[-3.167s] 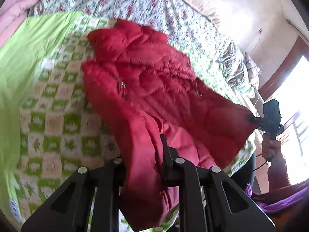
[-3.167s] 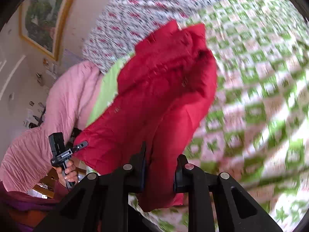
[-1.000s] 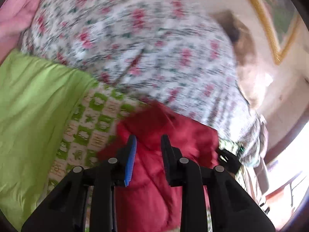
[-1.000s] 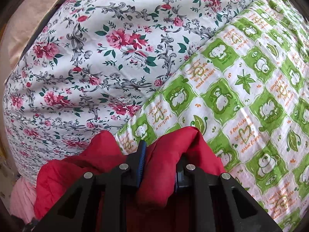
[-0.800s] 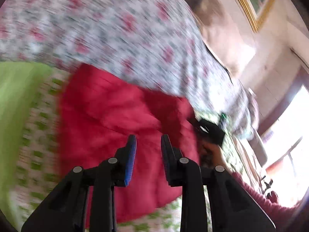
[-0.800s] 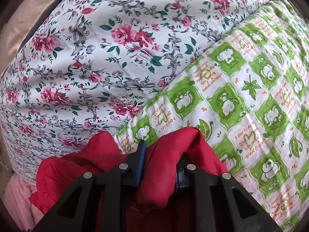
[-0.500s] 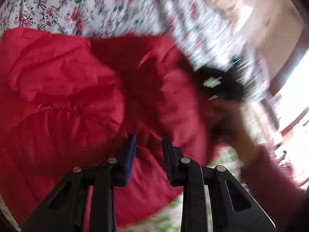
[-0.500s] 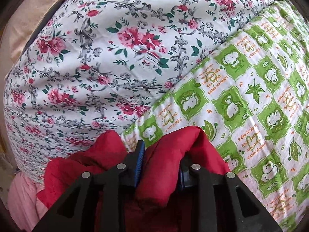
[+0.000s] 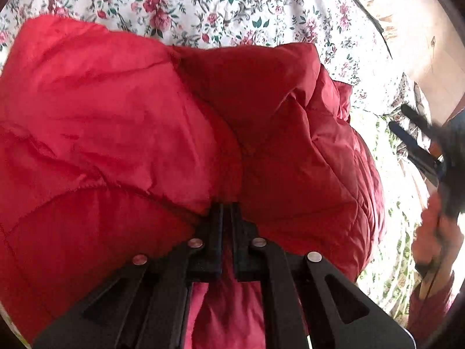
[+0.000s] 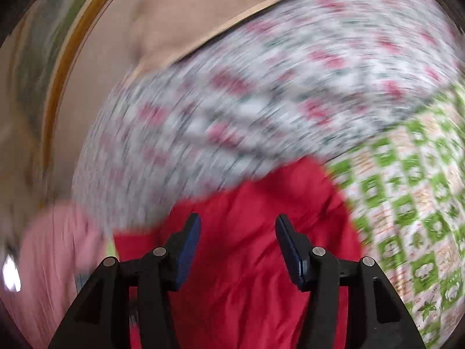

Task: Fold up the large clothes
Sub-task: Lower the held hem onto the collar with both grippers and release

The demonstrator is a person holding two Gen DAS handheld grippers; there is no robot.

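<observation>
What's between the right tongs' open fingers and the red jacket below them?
Nothing: in the right wrist view the right tongs stand open, clear above the red jacket, gripping no fabric.

You are looking at a red jacket [image 9: 122, 122] of smooth, slightly shiny quilted cloth, puffy and creased along stitched seams. Your left gripper [image 9: 228, 209] is showing matt black plastic fingers with 4 small bright metal pins. Your right gripper [image 10: 238, 232] is showing the same matt black plastic, with ribbed blue pads [image 10: 189, 247] that look rubbery. The floral sheet [image 9: 232, 8] is lying as thin matt printed cloth, finely wrinkled. The green checked blanket [image 10: 412, 232] is reading as soft matt cloth. The pink cover [image 10: 55, 247] is looking like ribbed cloth, though blurred.
</observation>
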